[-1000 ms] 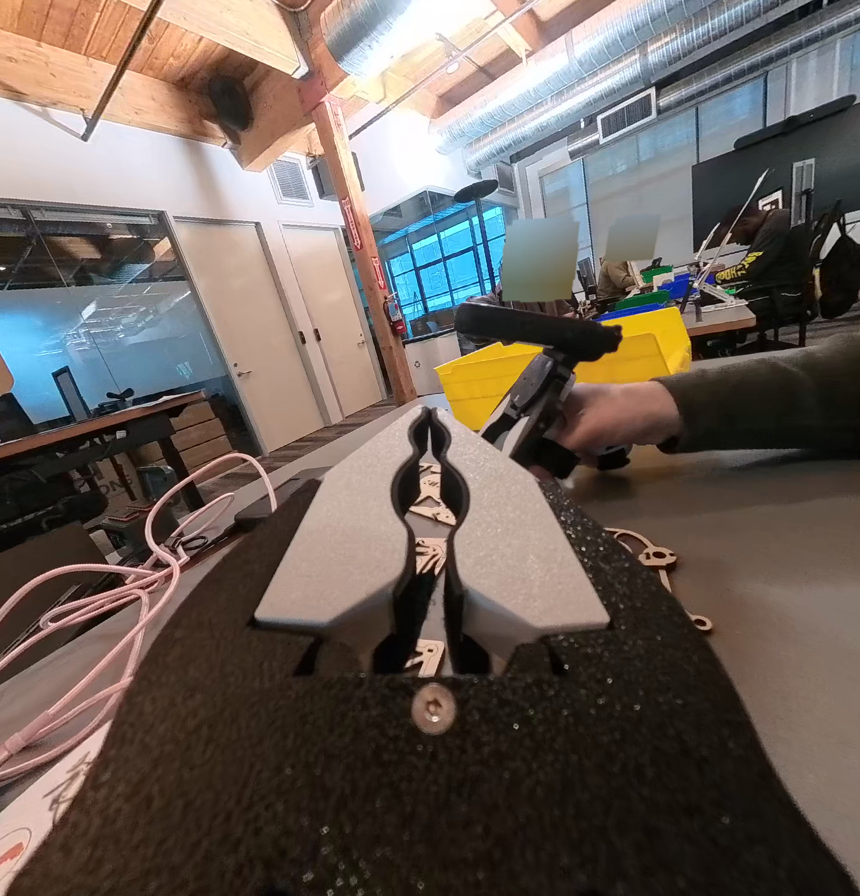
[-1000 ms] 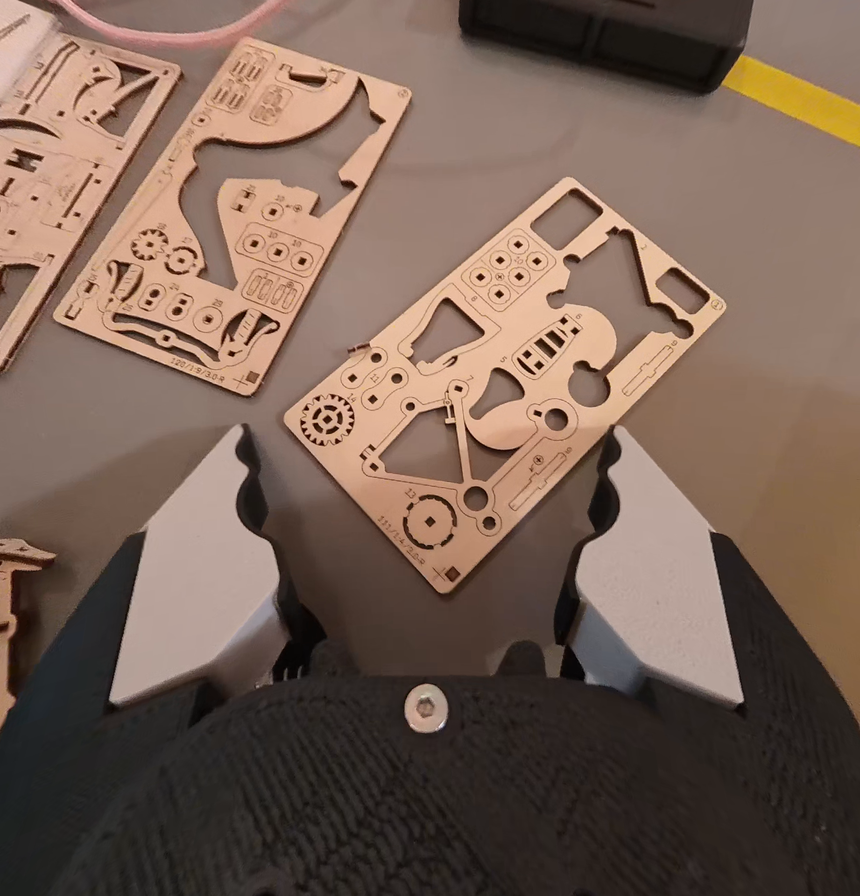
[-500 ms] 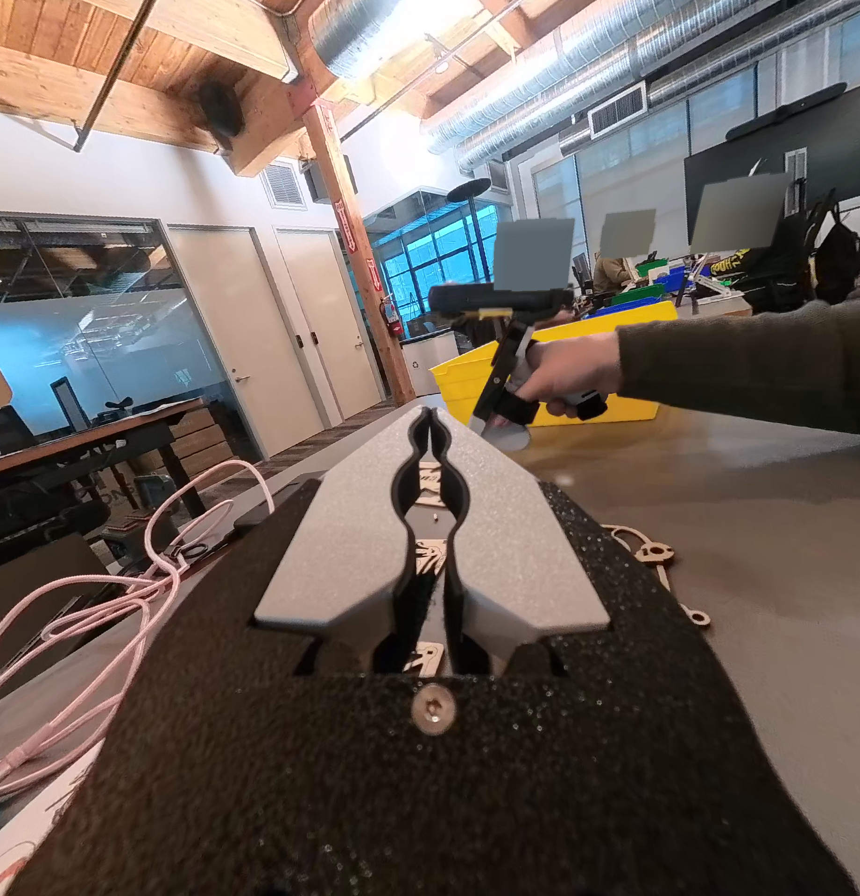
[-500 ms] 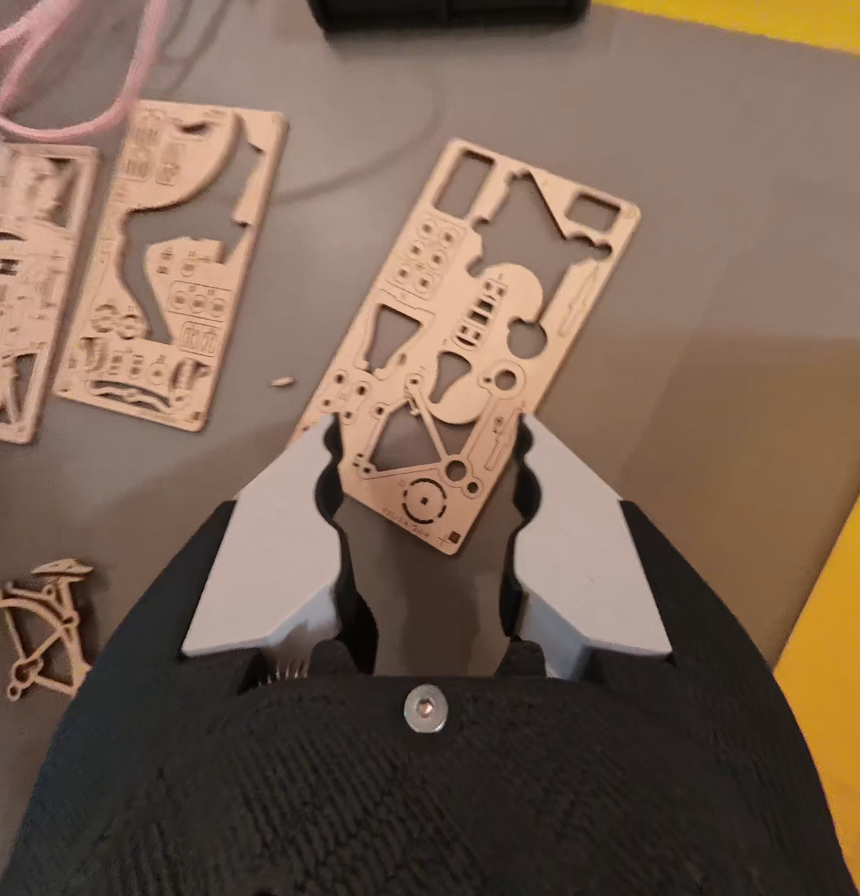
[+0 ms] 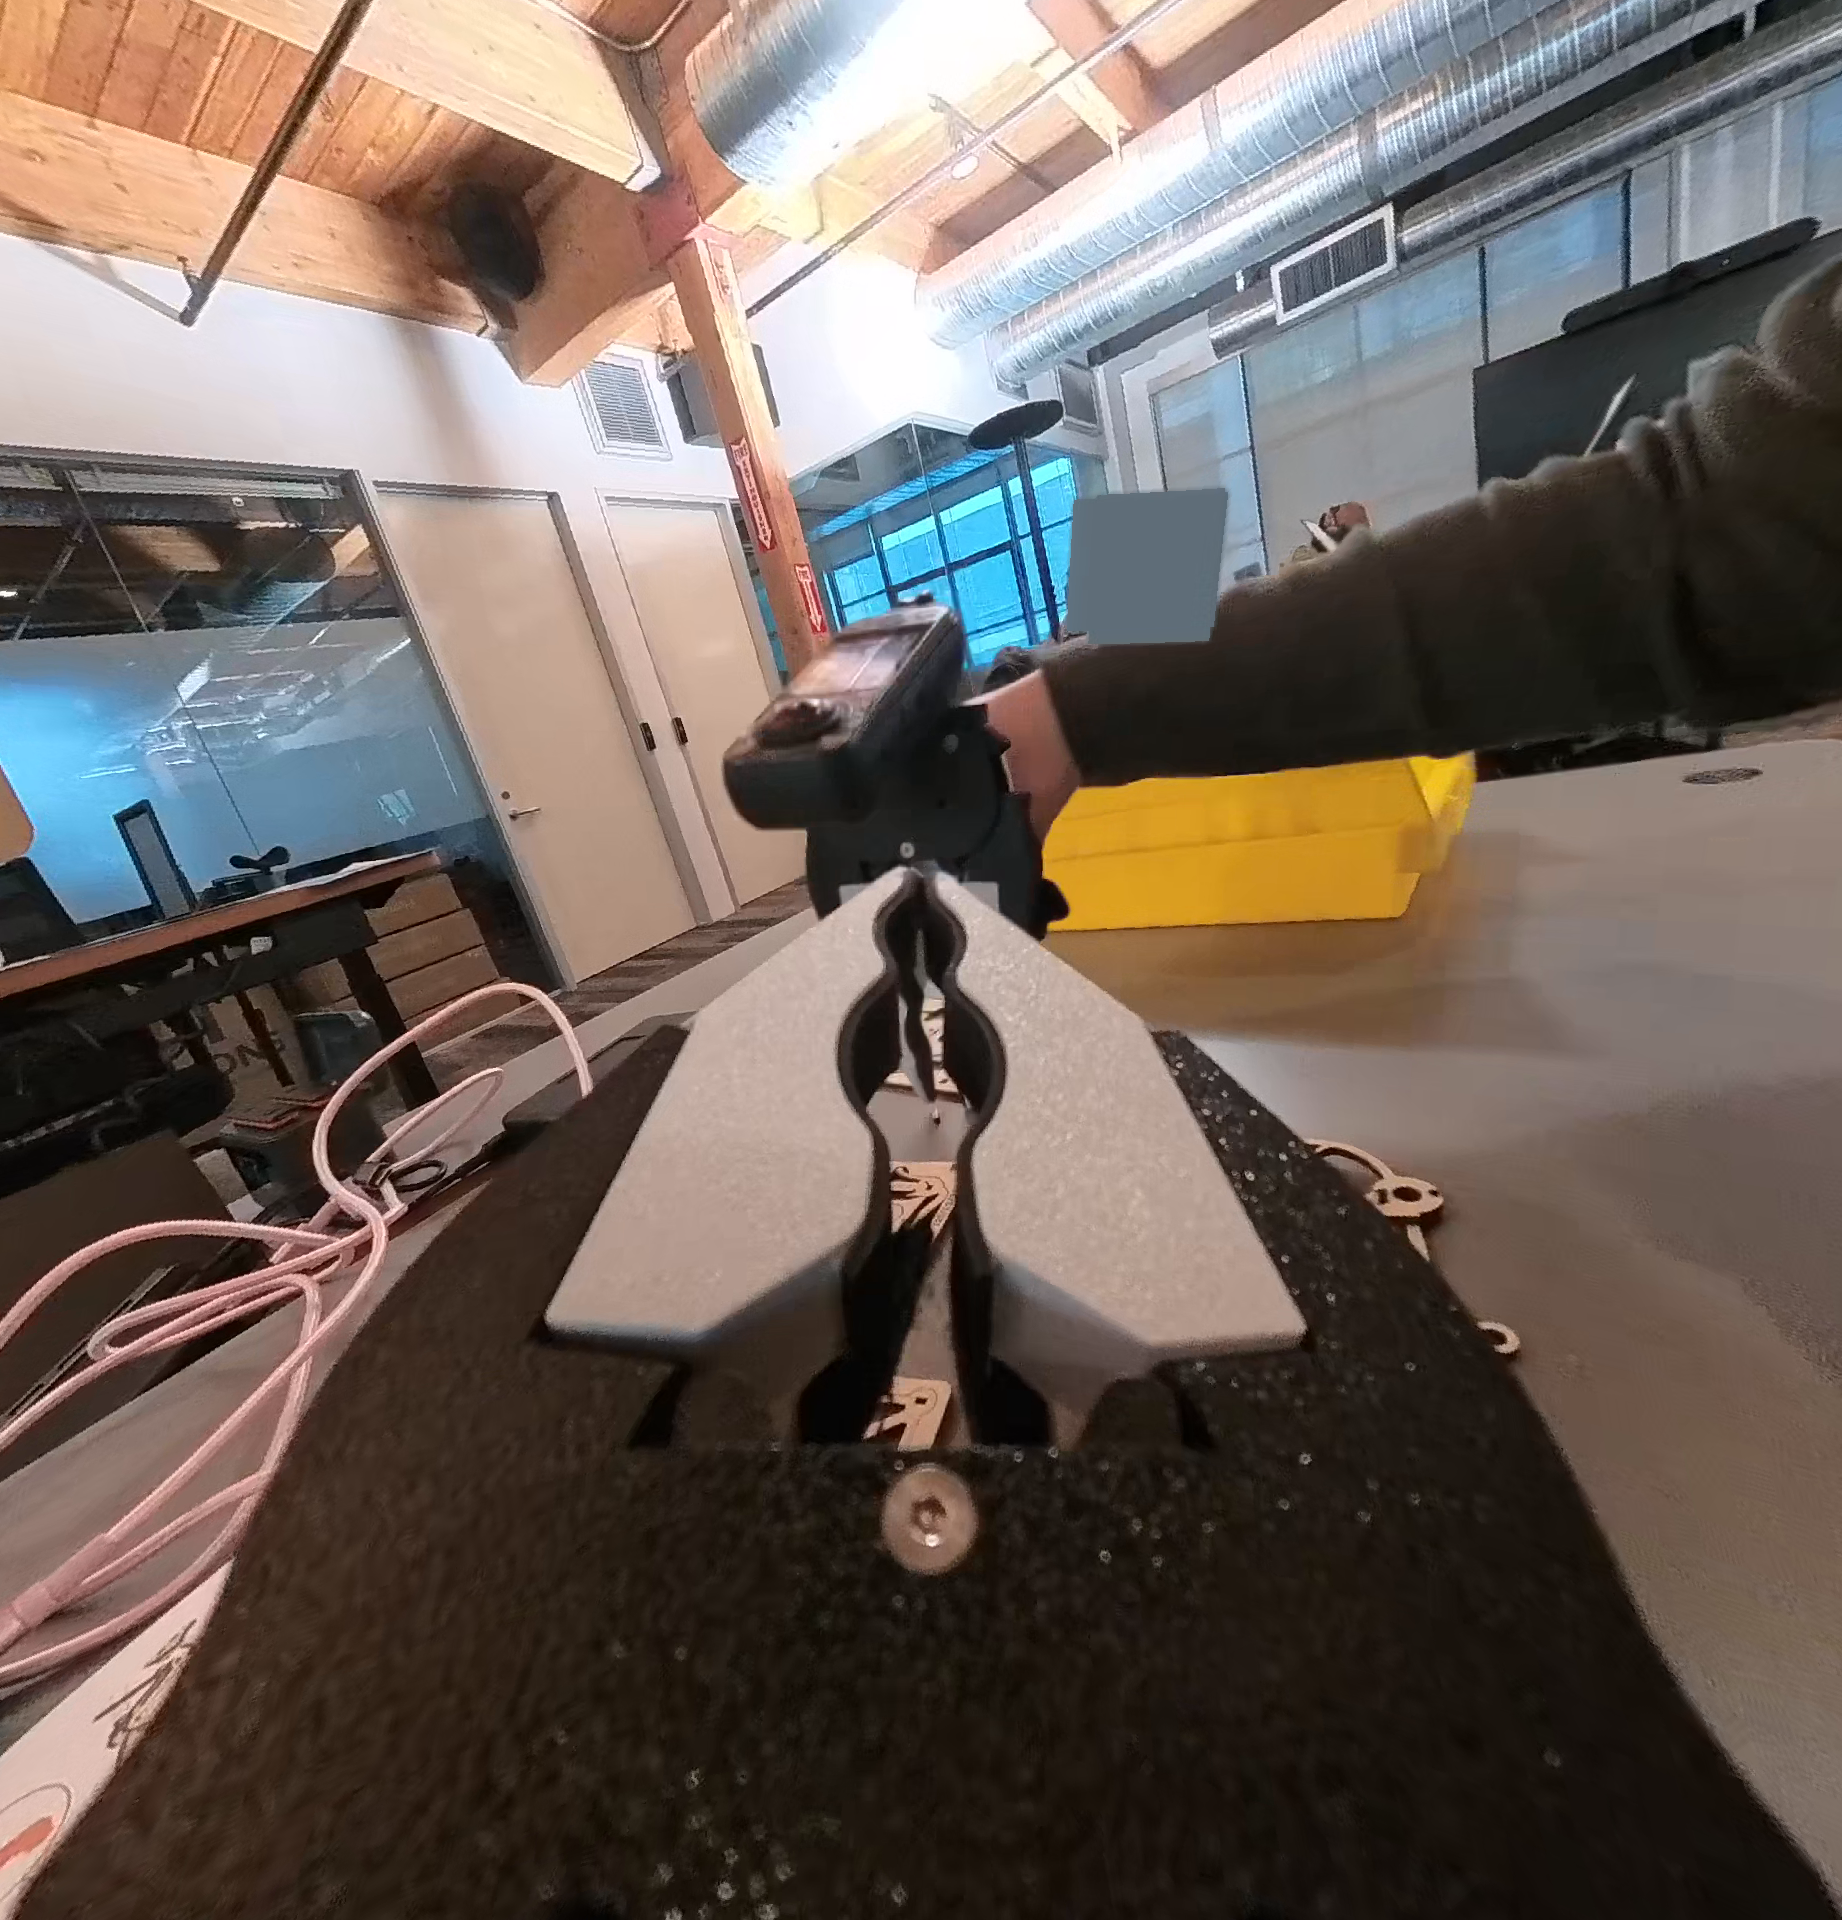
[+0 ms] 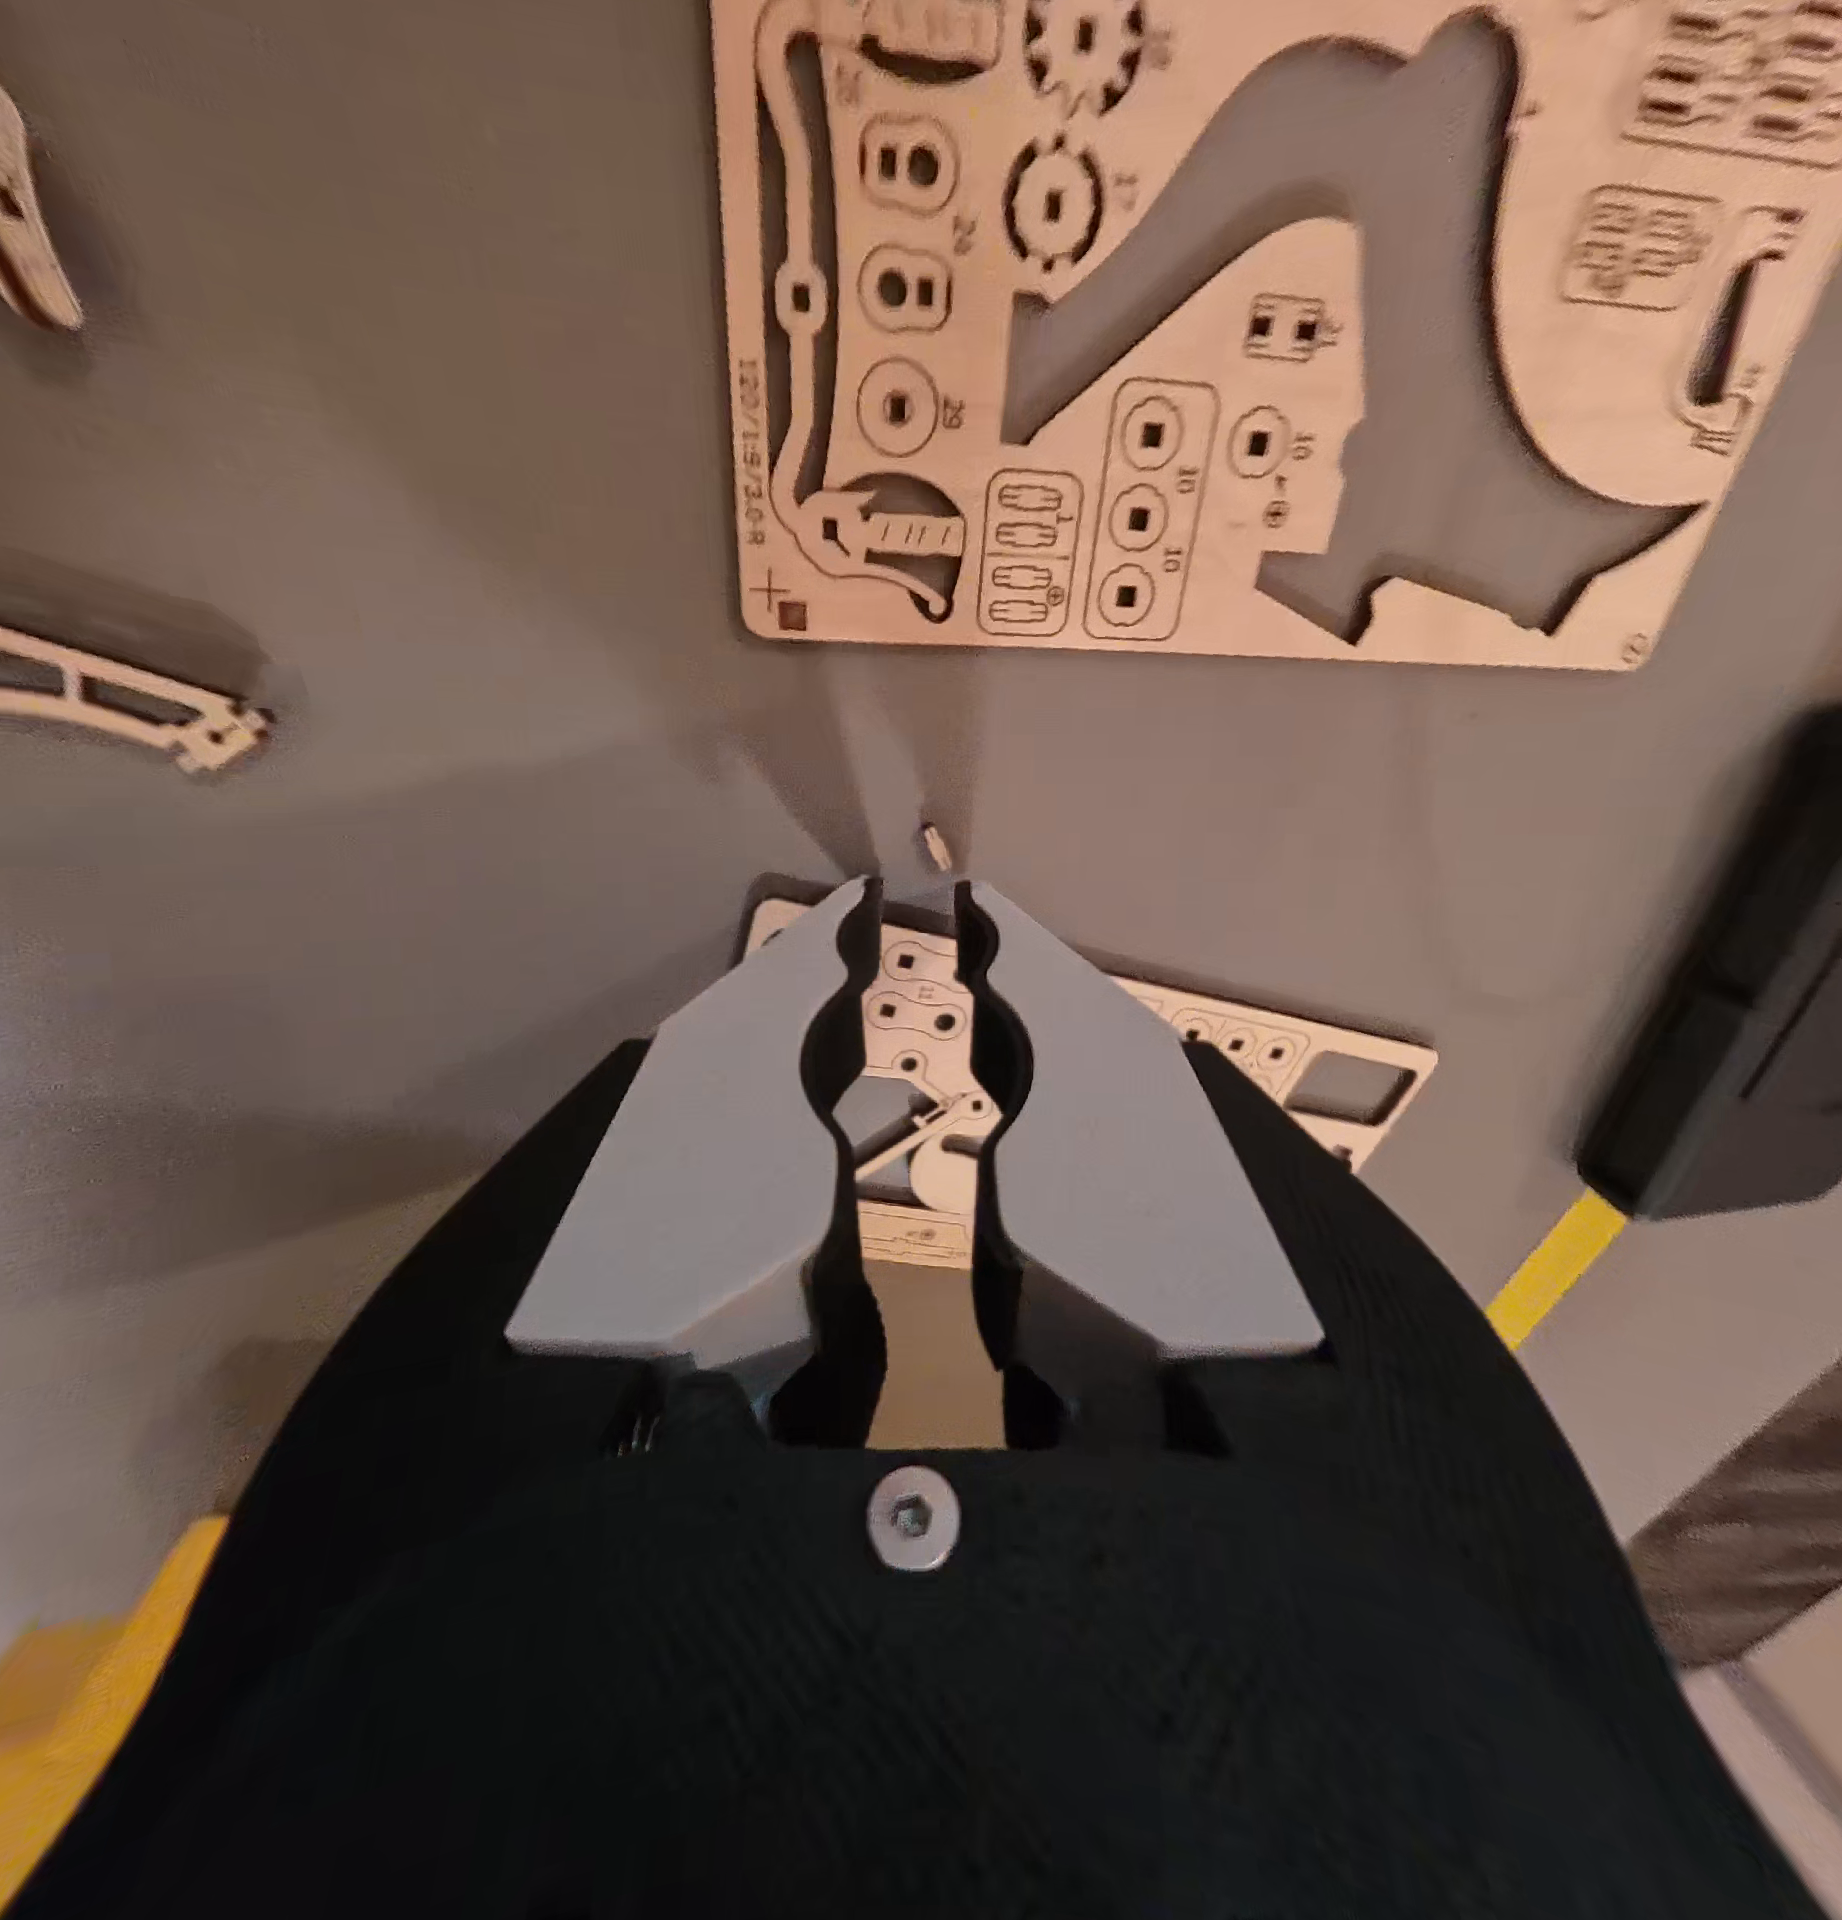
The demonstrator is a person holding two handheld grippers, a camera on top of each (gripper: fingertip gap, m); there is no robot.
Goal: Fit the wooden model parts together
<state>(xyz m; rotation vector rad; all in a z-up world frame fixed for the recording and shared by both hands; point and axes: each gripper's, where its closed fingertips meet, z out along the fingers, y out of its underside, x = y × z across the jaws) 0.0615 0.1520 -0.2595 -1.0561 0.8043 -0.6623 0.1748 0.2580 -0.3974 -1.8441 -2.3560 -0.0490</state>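
The right gripper [image 6: 919, 885] hangs over the near end of a pale laser-cut plywood parts sheet [image 6: 1353, 1081] lying flat on the grey table [image 6: 429, 520]; its jaws are nearly together with a narrow gap, holding nothing I can see. Beyond that sheet lies a second cut-out plywood sheet [image 6: 1260, 343]. The left gripper [image 5: 919, 883] has its jaws pressed together; a grasp I cannot tell.
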